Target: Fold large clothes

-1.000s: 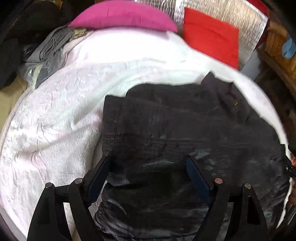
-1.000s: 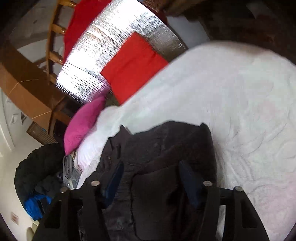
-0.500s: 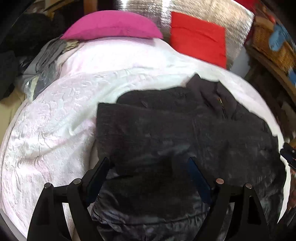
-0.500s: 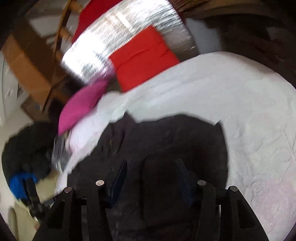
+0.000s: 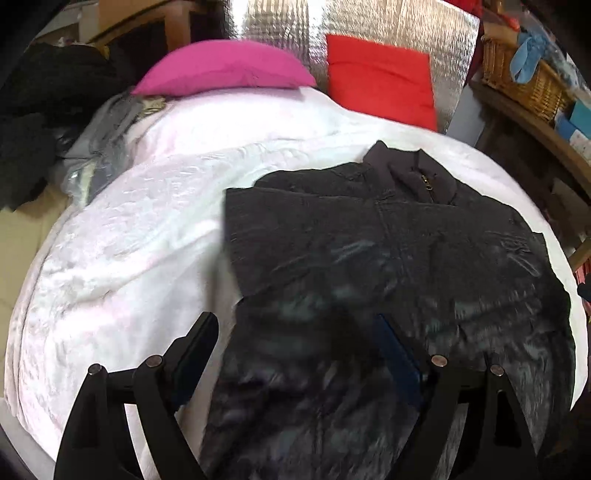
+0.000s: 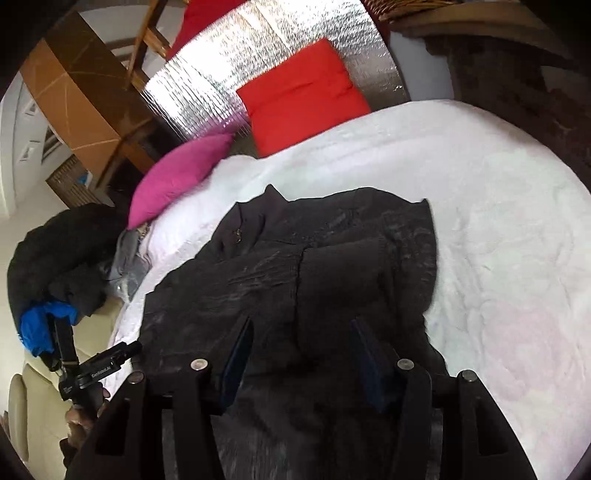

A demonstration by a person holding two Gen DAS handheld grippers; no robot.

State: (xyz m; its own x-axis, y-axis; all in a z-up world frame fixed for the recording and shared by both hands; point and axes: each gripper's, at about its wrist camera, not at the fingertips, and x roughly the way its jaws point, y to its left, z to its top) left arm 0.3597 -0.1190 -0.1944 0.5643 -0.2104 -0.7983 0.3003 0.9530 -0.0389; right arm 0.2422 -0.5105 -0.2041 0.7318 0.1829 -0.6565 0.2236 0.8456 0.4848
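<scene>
A large black zip jacket (image 5: pixel 388 266) lies spread on a white bedspread (image 5: pixel 122 258), its collar toward the pillows and both sleeves folded in over the body. It also shows in the right wrist view (image 6: pixel 314 266). My left gripper (image 5: pixel 295 343) is open and hovers above the jacket's lower left part. My right gripper (image 6: pixel 303 347) is open and hovers above the jacket's lower right part. Neither holds cloth. The left gripper (image 6: pixel 92 369) shows at the lower left of the right wrist view.
A pink pillow (image 5: pixel 225 68) and a red cushion (image 5: pixel 380 85) lean on a silver panel (image 5: pixel 369 18) at the bed's head. Grey and dark clothes (image 5: pixel 99 147) are heaped at the left edge. A wicker basket (image 5: pixel 524 77) stands on a shelf at right.
Both grippers have pulled back and up from the jacket, so more of it shows. The jacket lies flatter, its collar now plain to see.
</scene>
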